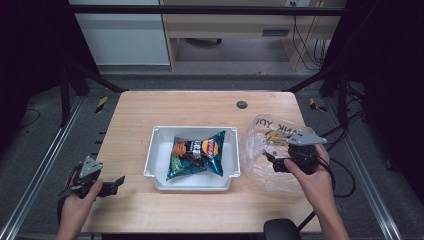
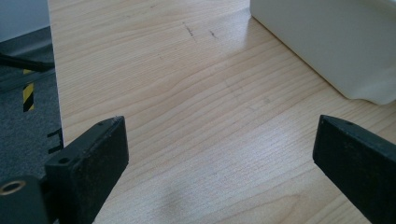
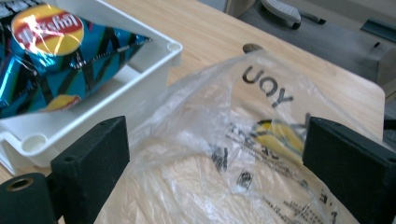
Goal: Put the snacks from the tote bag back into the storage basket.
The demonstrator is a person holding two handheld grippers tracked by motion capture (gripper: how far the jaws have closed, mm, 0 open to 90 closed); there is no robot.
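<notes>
Right gripper (image 1: 274, 161) jaws spread wide over the clear plastic bag (image 3: 233, 154) lying between its fingers, poised to grab; left gripper (image 1: 116, 185) open, idle, white tray (image 1: 192, 184) beside holding chip bag (image 1: 197, 154).

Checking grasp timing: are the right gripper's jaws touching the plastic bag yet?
Cannot tell. In the right gripper view the right gripper has its jaws spread wide over the plastic bag, but no plain gap or contact shows.

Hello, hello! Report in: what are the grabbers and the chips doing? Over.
Left gripper open, low over bare table. Right gripper open over clear plastic bag. Chip bag lying in white tray. Nothing in the way.
</notes>
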